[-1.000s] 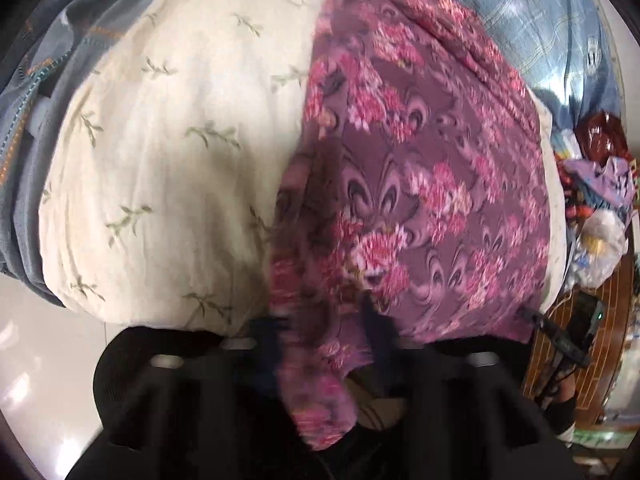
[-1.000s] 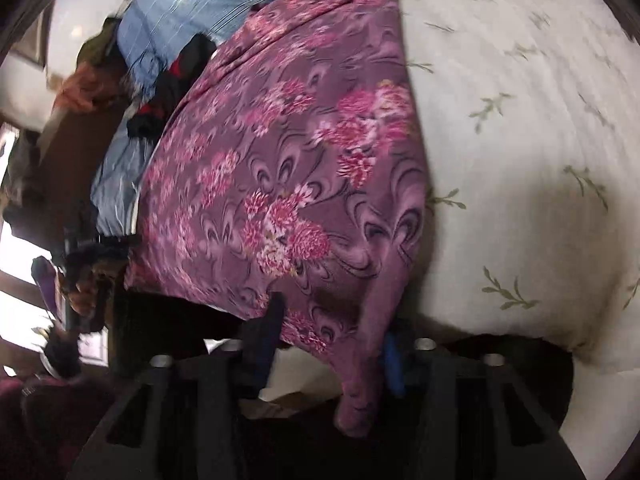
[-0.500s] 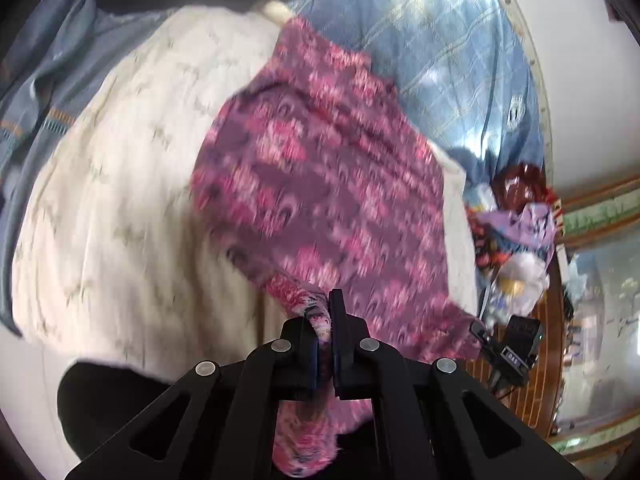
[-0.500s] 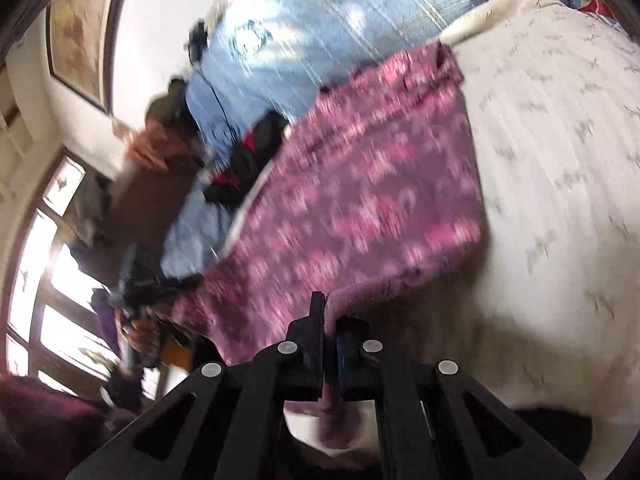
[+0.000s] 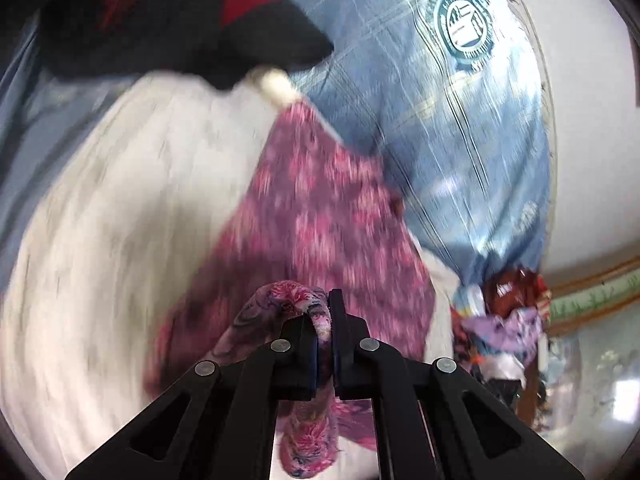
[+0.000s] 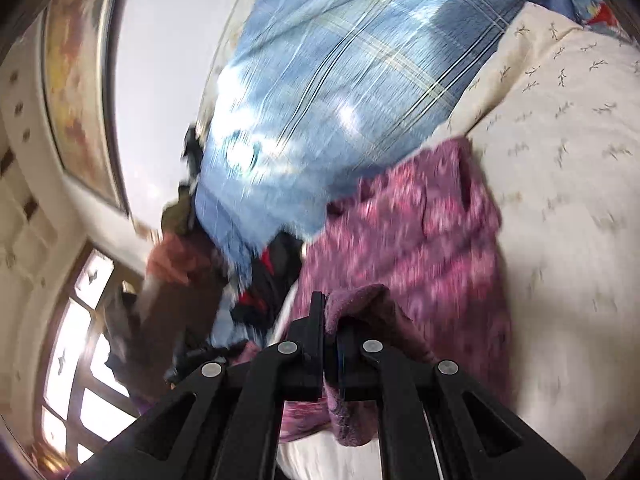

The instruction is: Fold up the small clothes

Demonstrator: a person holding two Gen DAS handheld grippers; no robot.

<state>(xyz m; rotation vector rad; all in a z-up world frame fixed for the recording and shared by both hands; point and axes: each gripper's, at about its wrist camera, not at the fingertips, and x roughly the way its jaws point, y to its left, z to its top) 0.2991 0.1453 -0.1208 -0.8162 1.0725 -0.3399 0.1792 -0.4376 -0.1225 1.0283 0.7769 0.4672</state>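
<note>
Both grippers' fingers (image 5: 340, 320) pinch the purple floral garment (image 5: 320, 232).

A purple garment (image 5: 320, 224) is showing a blurred scatter of pink and magenta flowers, with darker purple swirls visible on the fold nearest the left wrist camera. Under it a cream sheet (image 5: 132, 208) is carrying small grey-green sprigs, sharper in the right wrist view (image 6: 568, 92). A blue plaid cloth (image 5: 432, 120) is displaying thin pale and dark lines and a round dark-green and white emblem (image 5: 464, 28). A black garment (image 5: 168, 24) is showing red patches. Both the left gripper (image 5: 323, 320) and the right gripper (image 6: 330, 320) are appearing matte black with silver rivets
</note>
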